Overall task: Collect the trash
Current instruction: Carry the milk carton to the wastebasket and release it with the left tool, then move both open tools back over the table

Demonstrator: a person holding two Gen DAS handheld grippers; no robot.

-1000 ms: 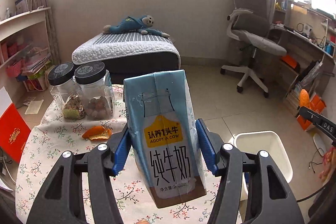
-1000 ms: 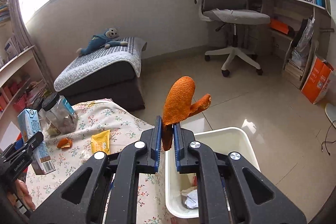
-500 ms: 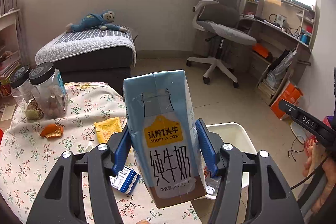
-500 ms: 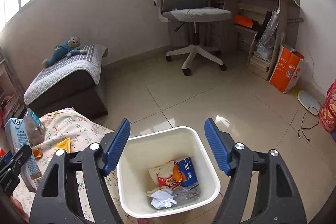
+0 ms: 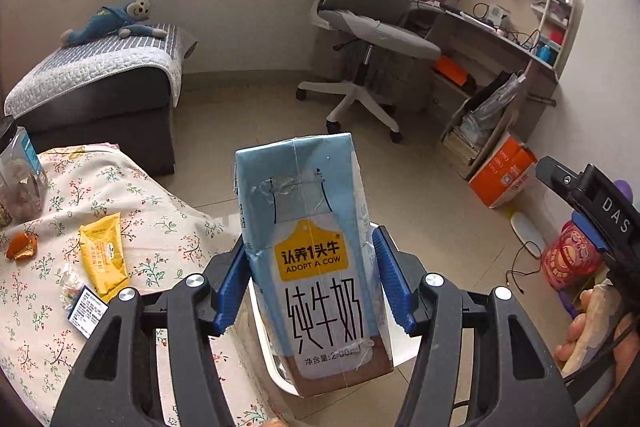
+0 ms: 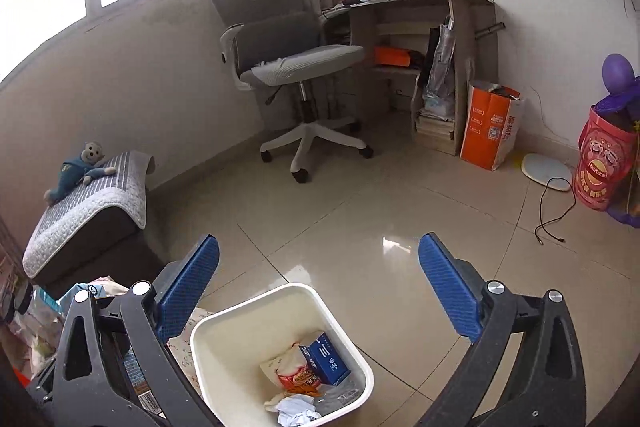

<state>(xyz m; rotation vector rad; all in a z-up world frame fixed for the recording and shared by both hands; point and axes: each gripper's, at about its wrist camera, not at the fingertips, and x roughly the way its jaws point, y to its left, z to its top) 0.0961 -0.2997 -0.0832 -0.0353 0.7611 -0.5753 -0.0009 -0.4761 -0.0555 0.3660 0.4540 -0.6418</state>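
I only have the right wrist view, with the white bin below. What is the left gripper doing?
Observer: The left gripper is shut on a blue milk carton, held upright, labelled ADOPT A COW.
Reviewer: Is it near the bin?
Observer: The white bin shows just behind the carton, which hides most of it.
Reviewer: Any trash on the table?
Observer: Yes. A yellow wrapper and a piece of orange peel lie on the floral tablecloth.
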